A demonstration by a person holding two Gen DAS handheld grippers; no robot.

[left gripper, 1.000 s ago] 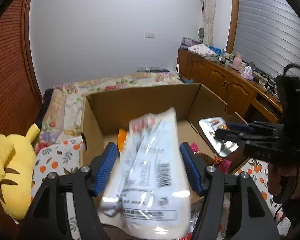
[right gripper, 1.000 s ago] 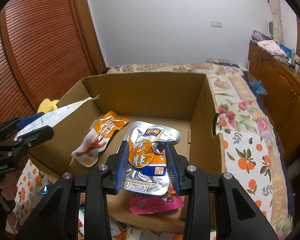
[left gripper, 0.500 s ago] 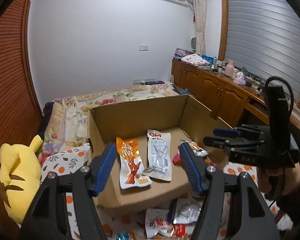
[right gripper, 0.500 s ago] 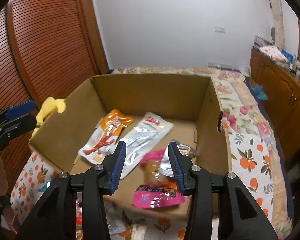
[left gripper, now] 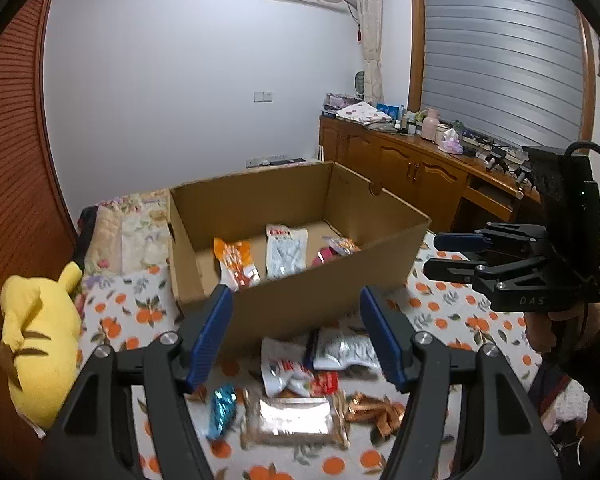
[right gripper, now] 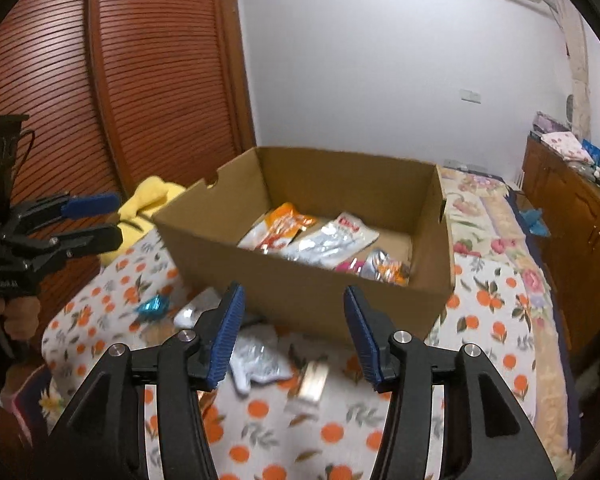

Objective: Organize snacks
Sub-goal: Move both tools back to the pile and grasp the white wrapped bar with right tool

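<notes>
Both grippers pulled back from box, empty, jaws apart

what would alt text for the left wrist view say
The open, empty left gripper hovers over loose snack packets on an orange-print bedspread, in front of a cardboard box already holding several packets. The right gripper, also open, is at right; a yellow plush toy lies at left.
</notes>
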